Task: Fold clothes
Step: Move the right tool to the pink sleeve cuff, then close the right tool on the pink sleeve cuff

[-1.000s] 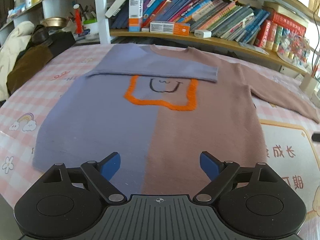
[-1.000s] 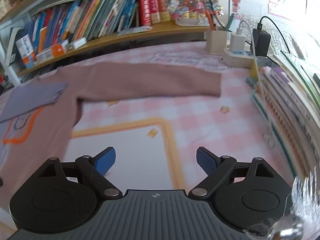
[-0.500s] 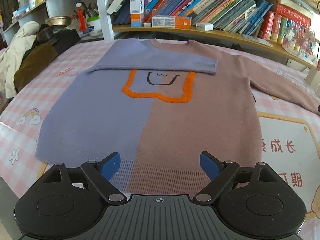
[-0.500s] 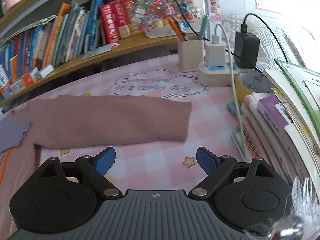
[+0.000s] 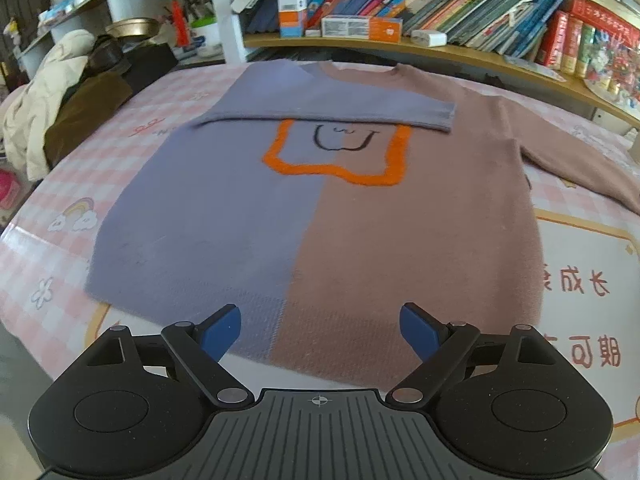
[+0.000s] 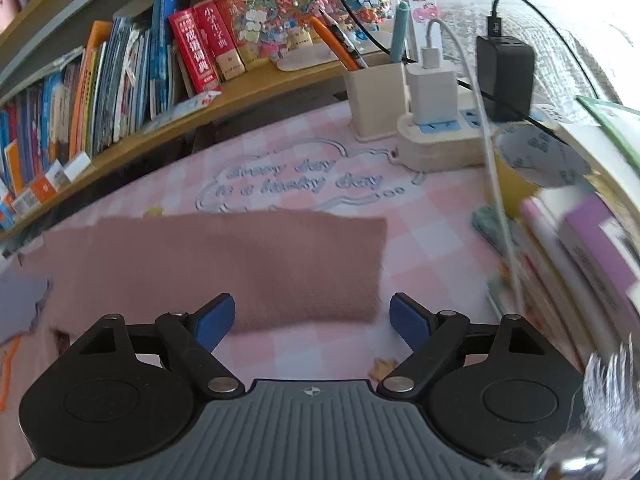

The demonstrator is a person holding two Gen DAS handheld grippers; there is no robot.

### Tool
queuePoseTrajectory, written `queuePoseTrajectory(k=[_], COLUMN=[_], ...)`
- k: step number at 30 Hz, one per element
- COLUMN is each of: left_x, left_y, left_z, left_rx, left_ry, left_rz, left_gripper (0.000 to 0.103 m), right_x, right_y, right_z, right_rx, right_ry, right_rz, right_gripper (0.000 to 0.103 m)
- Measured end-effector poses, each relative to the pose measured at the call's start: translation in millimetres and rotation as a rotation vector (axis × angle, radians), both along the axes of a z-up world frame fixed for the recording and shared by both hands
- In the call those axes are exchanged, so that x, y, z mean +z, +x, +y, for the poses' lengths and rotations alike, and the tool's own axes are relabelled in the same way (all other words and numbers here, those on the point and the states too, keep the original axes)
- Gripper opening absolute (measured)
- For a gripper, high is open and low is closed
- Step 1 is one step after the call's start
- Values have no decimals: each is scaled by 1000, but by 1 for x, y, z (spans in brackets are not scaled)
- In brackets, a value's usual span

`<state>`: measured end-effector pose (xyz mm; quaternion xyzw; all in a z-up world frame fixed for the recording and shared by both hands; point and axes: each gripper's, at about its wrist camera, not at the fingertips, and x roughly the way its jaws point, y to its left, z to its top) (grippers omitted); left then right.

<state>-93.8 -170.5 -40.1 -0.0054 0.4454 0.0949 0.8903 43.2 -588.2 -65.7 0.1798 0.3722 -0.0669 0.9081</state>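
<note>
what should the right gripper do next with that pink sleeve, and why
Probably ease the right gripper forward and down to pinch the cuff end of the pink sleeve. Its jaws are open and empty, and that sleeve lies stretched flat on the table, while the purple sleeve is already folded across the sweater's chest. The left gripper is open too, above the hem.

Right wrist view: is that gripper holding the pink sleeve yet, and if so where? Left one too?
Nothing is held. The right gripper is open near the pink sleeve cuff; the left gripper is open at the sweater hem.
</note>
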Motion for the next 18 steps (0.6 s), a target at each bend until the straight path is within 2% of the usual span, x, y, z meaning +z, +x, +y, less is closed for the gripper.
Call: queuePoseTrajectory(k=[4, 7, 9, 15, 18], left_x=[1, 2, 3, 4, 5], left_y=[0, 1, 2, 7, 8], left_z=[2, 1, 1, -1, -1], left_rx=[13, 13, 12, 9, 8], left_ry=[8, 13, 16, 20, 22], left_rz=[3, 2, 0, -5, -10], left_gripper=[89, 89, 89, 89, 89], right_x=[-1, -3, -5, -4, -4], right_y=[13, 17, 18, 23, 24], right_z=[-2, -1, 4, 17, 8], right_rx=[-7, 34, 62, 127, 89], right_ry=[92, 253, 316, 403, 373], right_rz=[-37, -55, -54, -27, -33], right_gripper=[83, 81, 81, 81, 80])
